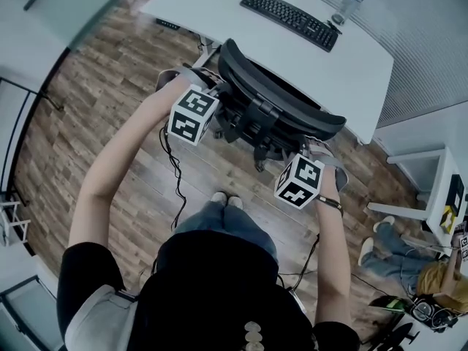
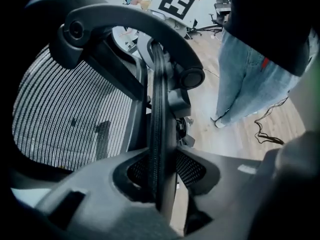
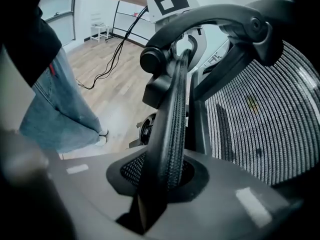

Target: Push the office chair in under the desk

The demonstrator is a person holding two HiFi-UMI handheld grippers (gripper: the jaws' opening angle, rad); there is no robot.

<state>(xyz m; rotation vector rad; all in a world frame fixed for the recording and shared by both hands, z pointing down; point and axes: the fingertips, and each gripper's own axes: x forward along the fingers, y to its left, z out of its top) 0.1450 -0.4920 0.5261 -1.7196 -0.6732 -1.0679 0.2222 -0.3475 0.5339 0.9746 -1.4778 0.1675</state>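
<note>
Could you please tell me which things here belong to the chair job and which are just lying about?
Job: chair; desk; left gripper and right gripper, both clamped on the chair's back edge.
Lying about: keyboard; bottle.

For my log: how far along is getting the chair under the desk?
Done: left gripper and right gripper clamp the backrest rim. In hand: backrest near the desk edge. Left: its support frame shows outside the desk; a further push seems needed.
</note>
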